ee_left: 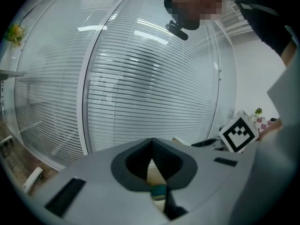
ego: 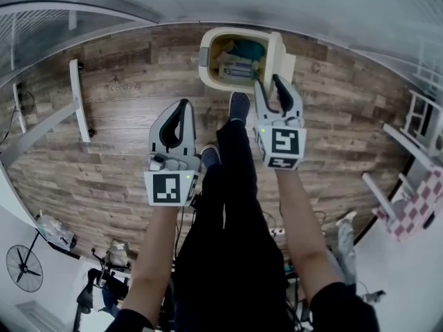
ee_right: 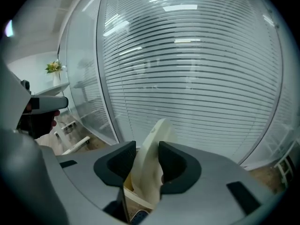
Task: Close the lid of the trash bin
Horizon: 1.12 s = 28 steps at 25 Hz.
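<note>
My right tongs (ee_right: 146,157) clasp the cream plastic trash-bin lid (ee_right: 157,131), which stands upright; my left tongs (ee_left: 151,143) are closed and empty.

— Where does the trash bin (ego: 208,57) stand?
— On the wooden floor (ego: 124,137), just past the person's foot (ego: 239,106), its lid (ego: 279,54) upright.
— And the grippers?
— The right gripper (ego: 270,81) reaches the lid; the left gripper (ego: 181,106) hangs apart from the bin.
</note>
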Each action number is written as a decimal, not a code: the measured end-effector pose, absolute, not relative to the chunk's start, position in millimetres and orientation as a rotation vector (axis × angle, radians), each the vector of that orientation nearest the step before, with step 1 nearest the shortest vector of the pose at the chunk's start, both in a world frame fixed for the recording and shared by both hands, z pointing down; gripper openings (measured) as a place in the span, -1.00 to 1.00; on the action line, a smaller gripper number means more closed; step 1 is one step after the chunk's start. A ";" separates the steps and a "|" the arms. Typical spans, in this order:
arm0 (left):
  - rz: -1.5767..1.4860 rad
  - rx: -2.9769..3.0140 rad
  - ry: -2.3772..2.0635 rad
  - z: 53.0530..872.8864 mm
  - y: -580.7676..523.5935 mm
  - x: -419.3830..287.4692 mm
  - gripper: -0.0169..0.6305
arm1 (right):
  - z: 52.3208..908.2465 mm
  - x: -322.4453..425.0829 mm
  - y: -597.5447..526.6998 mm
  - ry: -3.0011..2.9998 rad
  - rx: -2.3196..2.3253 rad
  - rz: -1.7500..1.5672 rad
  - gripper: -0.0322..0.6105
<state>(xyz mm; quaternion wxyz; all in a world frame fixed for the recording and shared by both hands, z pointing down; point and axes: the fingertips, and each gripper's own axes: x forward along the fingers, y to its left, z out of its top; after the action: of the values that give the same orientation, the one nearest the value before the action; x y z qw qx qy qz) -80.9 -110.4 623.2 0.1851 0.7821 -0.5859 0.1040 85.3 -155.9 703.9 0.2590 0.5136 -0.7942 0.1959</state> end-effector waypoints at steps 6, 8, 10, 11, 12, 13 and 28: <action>0.300 2.191 -1.669 627.0 -109.8 -89.1 -0.93 | 716.8 52.9 -153.1 -2.167 1.321 0.499 -0.41; 0.289 2.169 -1.681 628.2 -110.0 -92.3 -0.93 | 722.0 42.7 -153.4 -2.176 1.295 0.493 -0.39; 0.288 2.158 -1.687 630.5 -109.1 -94.6 -0.93 | 729.2 31.2 -152.1 -2.192 1.264 0.507 -0.39; 0.290 2.158 -1.687 631.4 -108.1 -94.8 -0.93 | 733.2 25.8 -150.6 -2.200 1.246 0.526 -0.41; 0.293 2.161 -1.687 632.3 -107.1 -94.7 -0.92 | 737.4 21.0 -149.2 -2.205 1.229 0.542 -0.43; 0.297 2.162 -1.686 633.8 -106.3 -95.1 -0.93 | 741.9 16.3 -148.4 -2.208 1.213 0.551 -0.45; 0.339 2.098 -1.703 662.3 -96.8 -114.3 -0.93 | 805.8 -29.2 -147.5 -2.200 1.032 0.582 -0.51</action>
<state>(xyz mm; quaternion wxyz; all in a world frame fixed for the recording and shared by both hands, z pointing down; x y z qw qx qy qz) -114.3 -96.8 662.3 0.2076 0.7537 -0.6115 0.1218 -29.2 -147.5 805.8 0.3160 0.3918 -0.8354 0.2208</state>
